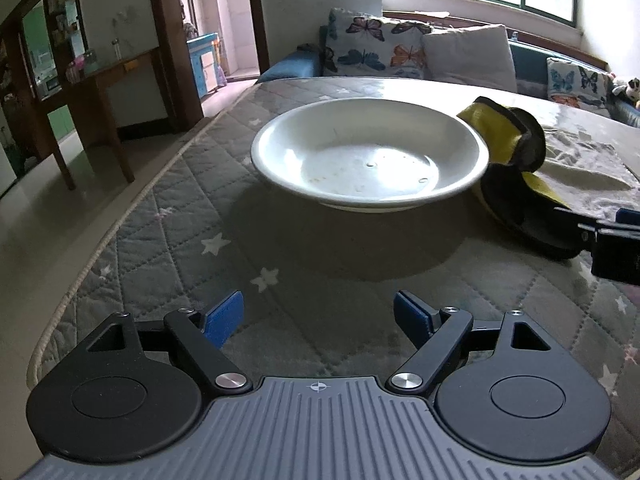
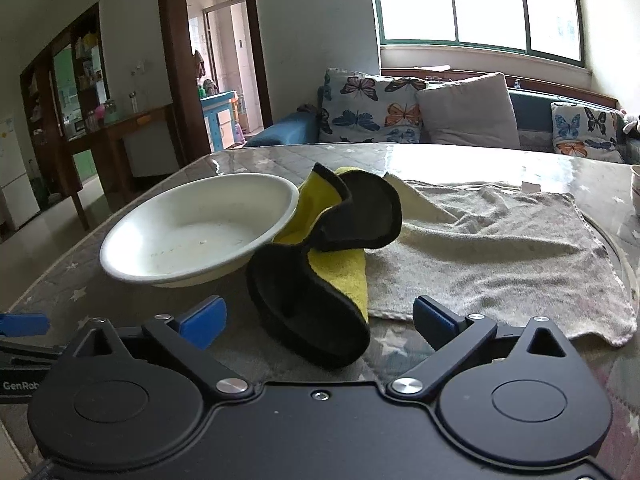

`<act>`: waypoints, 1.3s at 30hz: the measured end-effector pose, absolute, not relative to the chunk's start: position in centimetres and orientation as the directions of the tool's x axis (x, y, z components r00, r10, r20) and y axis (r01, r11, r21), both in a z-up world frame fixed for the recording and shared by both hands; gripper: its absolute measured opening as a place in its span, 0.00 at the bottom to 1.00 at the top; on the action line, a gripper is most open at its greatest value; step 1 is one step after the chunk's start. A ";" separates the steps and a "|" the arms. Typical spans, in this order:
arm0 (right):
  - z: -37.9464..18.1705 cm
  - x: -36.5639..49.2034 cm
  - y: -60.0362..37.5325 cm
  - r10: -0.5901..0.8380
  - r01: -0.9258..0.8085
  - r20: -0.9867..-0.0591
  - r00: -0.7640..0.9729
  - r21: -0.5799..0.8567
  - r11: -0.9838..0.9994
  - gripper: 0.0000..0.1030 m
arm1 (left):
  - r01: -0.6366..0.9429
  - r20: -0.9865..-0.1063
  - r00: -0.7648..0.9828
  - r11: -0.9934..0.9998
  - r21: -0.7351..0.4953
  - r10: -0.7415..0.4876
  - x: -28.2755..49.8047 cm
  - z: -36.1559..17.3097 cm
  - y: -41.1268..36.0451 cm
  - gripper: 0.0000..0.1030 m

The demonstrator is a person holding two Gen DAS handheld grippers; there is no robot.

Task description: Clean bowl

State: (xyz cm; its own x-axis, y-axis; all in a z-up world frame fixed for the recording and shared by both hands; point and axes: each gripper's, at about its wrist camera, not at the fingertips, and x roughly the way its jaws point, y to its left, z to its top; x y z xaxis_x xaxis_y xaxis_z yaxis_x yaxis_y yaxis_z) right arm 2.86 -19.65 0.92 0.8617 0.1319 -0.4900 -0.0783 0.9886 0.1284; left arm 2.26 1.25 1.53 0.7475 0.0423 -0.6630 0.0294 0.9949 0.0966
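A shallow white bowl [image 1: 370, 159] sits on a worktop [image 1: 168, 232] covered with a grey quilted cloth printed with pale stars, under a clear glossy sheet. The bowl's glazed inside catches window glare and carries faint brownish specks and smears across its flat base; its rim is plain and unmarked. Against the bowl's right edge leans a crumpled yellow-and-black cleaning cloth [image 2: 320, 264], curled so that both its dark face and its yellow face show, one fold touching the bowl's rim. Just beyond it a worn off-white towel [image 2: 500, 248] lies spread flat on the worktop.

The left tongs [image 1: 319, 314] hover low in front of the bowl, their blue-padded tips spread wide with nothing between them. The right tongs [image 2: 320, 318] likewise stand apart and grip nothing, their blue pads flanking the near end of the cleaning cloth without a visible touch. In the right wrist view, the only legible writing is the partial lettering "GenRob" on the black body of the other tool at the lower left edge.

Behind the worktop, butterfly-print cushions [image 2: 372, 106] and a plain grey cushion [image 2: 470, 110] rest on a blue sofa beneath a green-framed window [image 2: 480, 4].
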 end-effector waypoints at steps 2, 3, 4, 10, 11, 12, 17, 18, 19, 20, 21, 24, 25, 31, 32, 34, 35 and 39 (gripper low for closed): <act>0.9 2.5 -19.6 0.132 -0.077 -0.489 0.862 0.131 0.988 0.99 | 0.037 -0.665 0.746 0.995 0.094 0.035 1.9 1.4 1.1 0.81; 1.0 1.5 -19.5 0.128 -0.072 -0.488 0.864 0.131 0.989 0.99 | 0.042 -0.666 0.745 0.995 0.093 0.031 1.8 1.4 1.0 0.81; 0.9 1.2 -19.5 0.125 -0.069 -0.486 0.865 0.131 0.989 0.99 | 0.043 -0.668 0.743 0.995 0.091 0.029 1.6 1.4 0.9 0.81; 0.7 0.0 -19.6 0.112 -0.058 -0.485 0.867 0.126 0.990 0.99 | 0.054 -0.683 0.731 0.996 0.076 0.012 1.1 1.0 0.6 0.81; 0.7 -0.2 -19.6 0.108 -0.055 -0.485 0.868 0.123 0.991 0.99 | 0.056 -0.685 0.729 0.996 0.076 0.012 0.9 1.0 0.5 0.81; 0.7 -0.4 -19.6 0.105 -0.052 -0.486 0.868 0.122 0.991 0.99 | 0.057 -0.687 0.727 0.995 0.077 0.011 0.8 0.9 0.5 0.81; 0.4 -0.8 -19.7 0.098 -0.041 -0.491 0.866 0.125 0.991 1.00 | 0.063 -0.694 0.720 0.995 0.075 0.007 0.4 0.6 0.2 0.81; 0.3 -0.9 -19.7 0.096 -0.039 -0.491 0.866 0.125 0.991 1.00 | 0.063 -0.693 0.721 0.995 0.077 0.008 0.3 0.5 0.1 0.81; 0.2 -1.0 -19.7 0.095 -0.037 -0.492 0.865 0.126 0.991 1.00 | 0.062 -0.693 0.721 0.995 0.078 0.009 0.2 0.5 0.1 0.81; 0.2 -1.1 -19.7 0.093 -0.035 -0.493 0.865 0.126 0.991 1.00 | 0.061 -0.693 0.721 0.995 0.079 0.011 0.2 0.5 0.1 0.81; 0.1 -1.2 -19.7 0.092 -0.033 -0.494 0.864 0.127 0.991 1.00 | 0.058 -0.693 0.721 0.995 0.079 0.013 0.2 0.5 0.0 0.81; -0.1 -1.4 -19.7 0.087 -0.026 -0.497 0.863 0.128 0.991 1.00 | 0.053 -0.691 0.722 0.995 0.080 0.017 0.1 0.5 0.0 0.81; -0.1 -1.5 -19.8 0.086 -0.024 -0.498 0.863 0.129 0.991 1.00 | 0.051 -0.691 0.723 0.995 0.080 0.018 0.1 0.5 0.0 0.81; -0.5 -2.0 -19.8 0.077 -0.011 -0.504 0.860 0.132 0.991 1.00 | 0.053 -0.695 0.719 0.997 0.062 0.005 0.1 0.5 0.0 0.82; -0.6 -2.1 -19.8 0.075 -0.009 -0.505 0.860 0.133 0.991 1.00 | 0.055 -0.696 0.718 0.997 0.057 0.000 0.1 0.5 0.0 0.82; -0.7 -2.3 -19.8 0.072 -0.005 -0.507 0.859 0.134 0.991 1.00 | 0.058 -0.698 0.716 0.997 0.050 -0.007 0.0 0.5 0.0 0.82; -0.7 -2.4 -19.9 0.071 -0.002 -0.508 0.858 0.134 0.991 1.00 | 0.060 -0.698 0.716 0.997 0.048 -0.010 0.0 0.5 -0.1 0.82; -0.9 -2.9 -20.4 0.068 0.004 -0.512 0.857 0.138 0.990 1.00 | 0.072 -0.696 0.718 0.997 0.041 -0.023 -0.2 0.4 -0.3 0.82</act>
State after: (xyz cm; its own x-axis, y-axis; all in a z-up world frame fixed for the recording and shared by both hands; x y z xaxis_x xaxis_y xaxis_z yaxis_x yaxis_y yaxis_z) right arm -2.90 -20.37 -0.94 0.8566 0.0677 -0.5115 0.0044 0.9904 0.1384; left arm -0.18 -0.33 0.43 0.7175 -0.0233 -0.6961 0.0721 0.9966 0.0409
